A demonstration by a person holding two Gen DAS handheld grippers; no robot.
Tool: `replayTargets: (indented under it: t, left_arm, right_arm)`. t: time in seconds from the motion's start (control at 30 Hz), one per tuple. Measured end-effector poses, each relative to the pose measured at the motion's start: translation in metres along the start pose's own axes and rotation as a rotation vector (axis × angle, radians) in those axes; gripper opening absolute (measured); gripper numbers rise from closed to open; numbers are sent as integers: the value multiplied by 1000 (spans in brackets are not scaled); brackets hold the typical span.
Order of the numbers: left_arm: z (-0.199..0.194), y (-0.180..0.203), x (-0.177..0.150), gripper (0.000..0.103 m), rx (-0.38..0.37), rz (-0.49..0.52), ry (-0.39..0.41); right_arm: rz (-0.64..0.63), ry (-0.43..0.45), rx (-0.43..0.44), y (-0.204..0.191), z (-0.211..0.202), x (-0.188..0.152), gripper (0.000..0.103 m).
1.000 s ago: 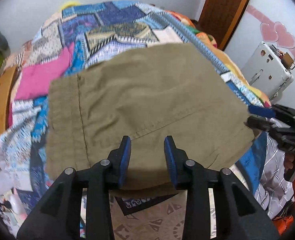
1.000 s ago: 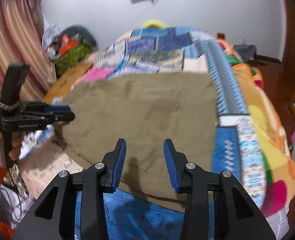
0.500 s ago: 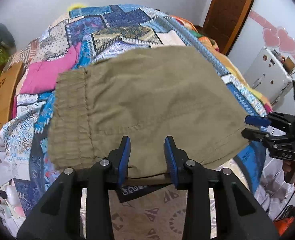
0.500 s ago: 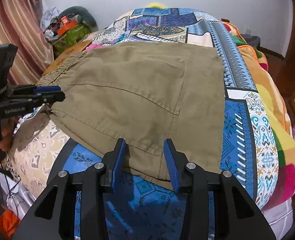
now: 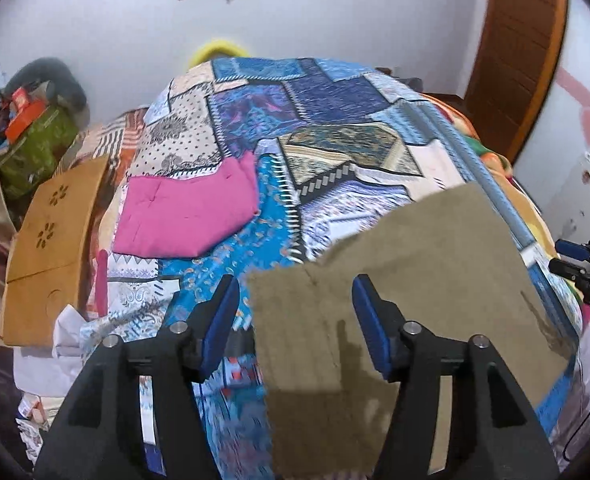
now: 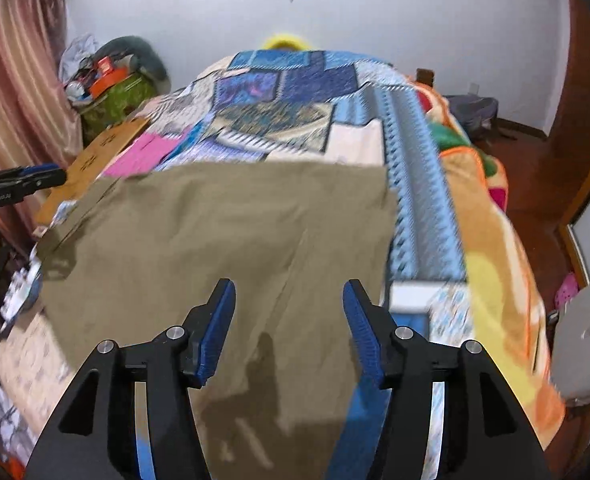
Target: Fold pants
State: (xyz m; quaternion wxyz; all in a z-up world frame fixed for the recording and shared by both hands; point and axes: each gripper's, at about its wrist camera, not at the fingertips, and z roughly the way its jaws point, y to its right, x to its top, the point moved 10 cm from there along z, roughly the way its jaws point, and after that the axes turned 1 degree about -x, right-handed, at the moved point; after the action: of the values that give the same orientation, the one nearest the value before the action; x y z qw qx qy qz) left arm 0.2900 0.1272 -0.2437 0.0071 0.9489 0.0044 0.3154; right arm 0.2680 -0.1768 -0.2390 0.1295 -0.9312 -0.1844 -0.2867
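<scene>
Left wrist view: left gripper (image 5: 295, 322) jaws spread wide, nothing held, hovering above the near-left corner of the folded khaki pants (image 5: 427, 280). Pants lie flat on the patchwork quilt (image 5: 295, 120), near its front edge. Right gripper (image 6: 289, 326) also released, empty, over the pants' near edge; frames blurry.

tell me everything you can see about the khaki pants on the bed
The pants are plain olive-khaki woven cloth, folded into a flat, roughly rectangular slab lying on the patchwork quilt. A stitched seam line runs across near their left edge in the left wrist view, and soft creases run lengthwise. Both frames are blurred, so finer detail is lost. The left gripper and right gripper are open with the pants between the fingers; whether they touch is unclear.
</scene>
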Motion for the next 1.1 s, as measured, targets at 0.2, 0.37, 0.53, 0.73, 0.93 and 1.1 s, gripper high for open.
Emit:
replayTargets:
  t: [0.2,0.37,0.53,0.73,0.93,1.1]
  left_arm:
    - [51,-14,-3,61,-43,-66,-108]
    - [84,-15,-16,64,-76,-107,-177]
    - [95,-23,-23,69,-136,-192,-182]
    - [94,-42,-27,70,-134,-309,-139]
    - [83,-40,-19,70,7,-214,-112]
    - [58,-42,-5,70,58,-155,-68]
  right_arm:
    - [18,27,-45,35,37,38,52]
    - [33,9,-27,57,83,62,52]
    - [13,-54,-60,76,129,75,51]
    - [-18,-104,-72,73,162,67,41]
    - [-47,-167,-174,76,157,67,41]
    - [-70,-145,-160,57,124,79,42]
